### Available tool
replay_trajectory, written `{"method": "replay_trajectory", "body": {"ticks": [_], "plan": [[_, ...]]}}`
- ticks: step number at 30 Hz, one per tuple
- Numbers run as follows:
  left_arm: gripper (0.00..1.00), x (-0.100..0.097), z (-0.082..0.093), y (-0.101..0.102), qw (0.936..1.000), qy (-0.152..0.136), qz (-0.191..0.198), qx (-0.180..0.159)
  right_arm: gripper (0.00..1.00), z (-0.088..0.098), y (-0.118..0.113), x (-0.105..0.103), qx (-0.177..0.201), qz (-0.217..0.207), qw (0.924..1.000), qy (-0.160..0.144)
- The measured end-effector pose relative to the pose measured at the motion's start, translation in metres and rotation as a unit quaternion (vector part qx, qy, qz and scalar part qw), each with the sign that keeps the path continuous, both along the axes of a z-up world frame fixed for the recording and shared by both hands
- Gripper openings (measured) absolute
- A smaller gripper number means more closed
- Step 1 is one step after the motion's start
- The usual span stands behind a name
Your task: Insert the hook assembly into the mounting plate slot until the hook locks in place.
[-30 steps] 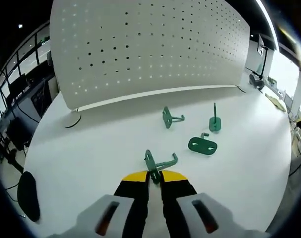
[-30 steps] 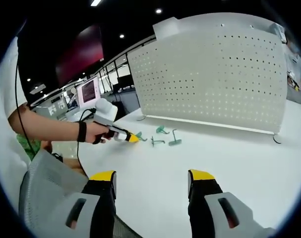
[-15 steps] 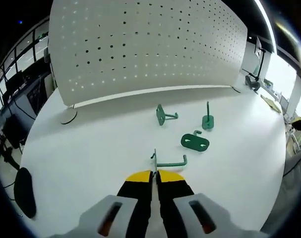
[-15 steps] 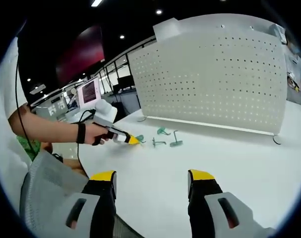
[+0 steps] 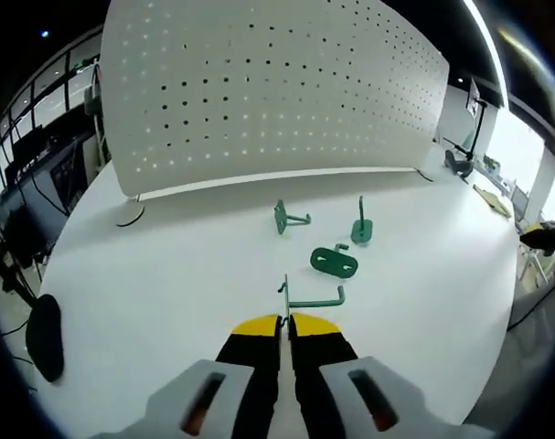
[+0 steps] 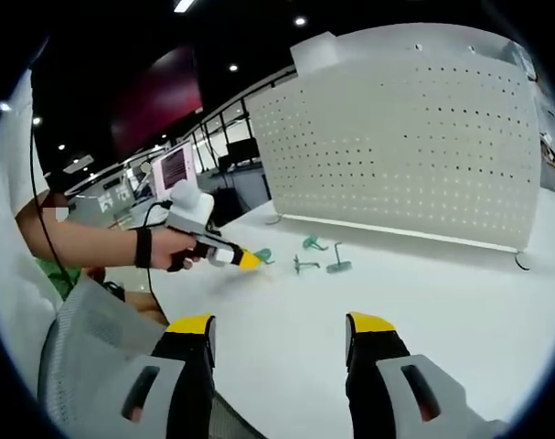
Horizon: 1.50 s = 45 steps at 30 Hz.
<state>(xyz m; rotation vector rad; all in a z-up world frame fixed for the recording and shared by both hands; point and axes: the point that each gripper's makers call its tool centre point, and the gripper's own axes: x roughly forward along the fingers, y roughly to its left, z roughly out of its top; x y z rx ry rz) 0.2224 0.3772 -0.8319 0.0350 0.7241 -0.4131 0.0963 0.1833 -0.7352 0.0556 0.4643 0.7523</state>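
Green metal hook (image 5: 306, 299), pinched between the pressed-together jaws of the left gripper (image 5: 284, 322), points its arm rightward above the white table (image 5: 167, 274); the white perforated mounting plate (image 5: 259, 82) stands ahead, while the right gripper (image 6: 282, 325) hangs spread, farther off.

Both views are brightly and evenly lit from overhead ceiling spots and a light strip. The glossy white tabletop (image 5: 167, 274) shows faint glare and soft, short shadows. Strong fisheye bending curves the white perforated metal panel (image 6: 405, 155); edges are blurred.
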Motion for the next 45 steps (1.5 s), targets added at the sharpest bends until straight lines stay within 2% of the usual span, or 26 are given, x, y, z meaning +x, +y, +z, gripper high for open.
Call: {"method": "replay_trajectory", "body": {"ticks": [17,25,39,45], "plan": [[0.04,-0.024,0.028,-0.008,0.9993,-0.027,0.008,-0.023,0.57,0.004,0.024,-0.001,0.014,0.057,0.9983,-0.003],[0.04,-0.033,0.044,-0.01,0.998,-0.041,0.026,-0.039,0.56,0.008,0.031,0.0,0.023,0.077,0.9967,-0.011],[0.03,-0.055,0.08,-0.033,0.9948,-0.08,0.019,-0.061,0.52,0.021,0.039,0.001,0.057,0.089,0.9941,-0.026],[0.03,-0.065,0.092,-0.045,0.993,-0.095,0.002,-0.069,0.49,0.026,0.044,0.0,0.074,0.092,0.9925,-0.03]]}}
